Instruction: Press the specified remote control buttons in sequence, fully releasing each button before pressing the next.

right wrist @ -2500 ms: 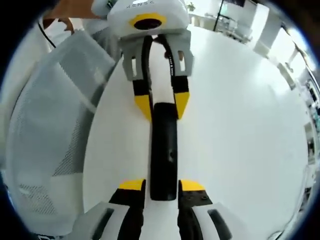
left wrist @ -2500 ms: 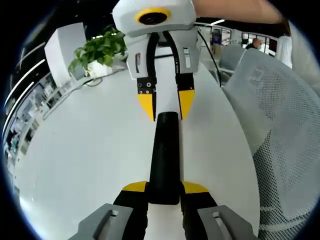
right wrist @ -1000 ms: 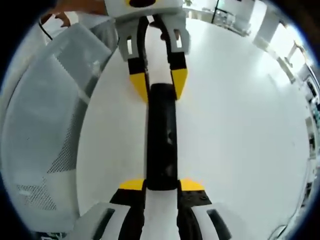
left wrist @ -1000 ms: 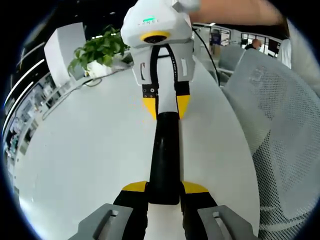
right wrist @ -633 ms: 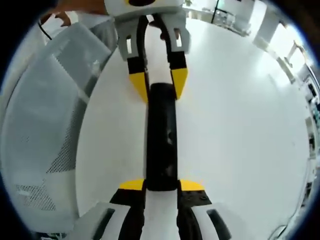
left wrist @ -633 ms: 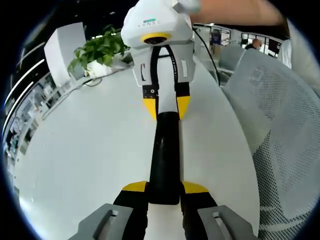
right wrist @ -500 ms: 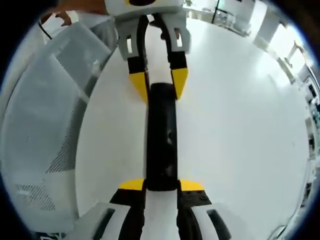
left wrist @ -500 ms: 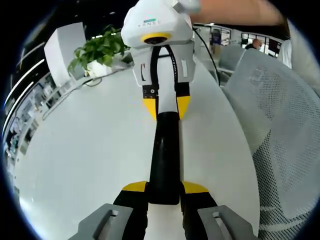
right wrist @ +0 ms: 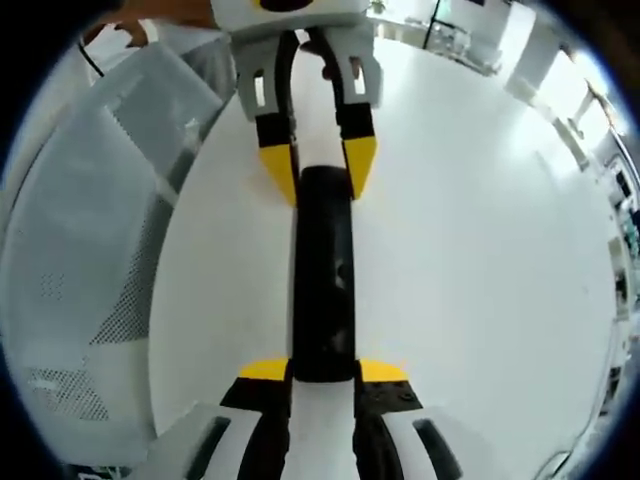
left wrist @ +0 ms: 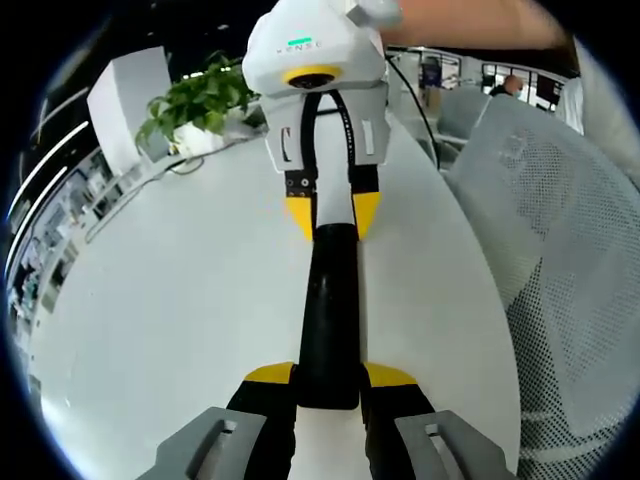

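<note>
Remote control (left wrist: 330,310), black and slim, lies lengthwise over a white table (left wrist: 180,320), spanned end to end between the two grippers. Whether its underside touches the table or sits just above it cannot be told.

Left gripper (left wrist: 328,375): its yellow-tipped jaws are clenched on the near end of the remote in the left gripper view. In the right gripper view the same gripper (right wrist: 318,170) comes in from the top, its jaws flanking the far end of the remote (right wrist: 323,280).

Right gripper (right wrist: 322,370): jaws closed against the opposite end, grasping it. Seen from the left gripper view (left wrist: 326,218), its yellow tips pinch the remote's far end.

Judgement: holding by both ends keeps the body from sliding or rolling and leaves the long middle face uncovered. A small round mark partway along that face shows in the right gripper view; too small to say whether it is a button. No jaw tip rests on the middle face, so no press looks to be in hand at this moment; one gripper would need to let go before it could come down on a button.

Surroundings: a grey mesh chair back (left wrist: 560,250) stands just beside the table edge; a potted green plant (left wrist: 195,100) sits near the table's far end, well apart from the remote.
</note>
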Available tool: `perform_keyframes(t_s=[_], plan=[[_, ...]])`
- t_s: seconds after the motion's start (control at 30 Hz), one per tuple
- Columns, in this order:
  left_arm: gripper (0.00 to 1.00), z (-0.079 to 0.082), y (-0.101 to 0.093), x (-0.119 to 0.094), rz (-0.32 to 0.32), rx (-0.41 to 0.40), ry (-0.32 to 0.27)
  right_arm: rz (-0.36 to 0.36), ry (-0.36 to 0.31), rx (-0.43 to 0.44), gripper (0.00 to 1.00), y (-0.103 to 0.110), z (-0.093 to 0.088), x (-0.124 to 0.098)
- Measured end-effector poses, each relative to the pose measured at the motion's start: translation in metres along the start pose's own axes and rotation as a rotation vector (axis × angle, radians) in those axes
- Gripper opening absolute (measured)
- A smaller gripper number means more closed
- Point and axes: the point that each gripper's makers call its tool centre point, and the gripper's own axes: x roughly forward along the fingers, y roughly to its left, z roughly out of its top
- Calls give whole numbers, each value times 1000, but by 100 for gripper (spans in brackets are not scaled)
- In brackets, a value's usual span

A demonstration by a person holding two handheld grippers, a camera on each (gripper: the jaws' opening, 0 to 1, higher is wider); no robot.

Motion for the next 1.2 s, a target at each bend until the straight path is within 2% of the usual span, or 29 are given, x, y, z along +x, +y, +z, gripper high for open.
perform_keyframes(t_s=[0.63, 1.2], plan=[[24, 0, 5, -1, 7, 4, 11, -15, -18, -5, 19, -6, 2, -4], [24, 2, 18, -6, 23, 8, 12, -38, -35, -5, 19, -19, 5, -10]])
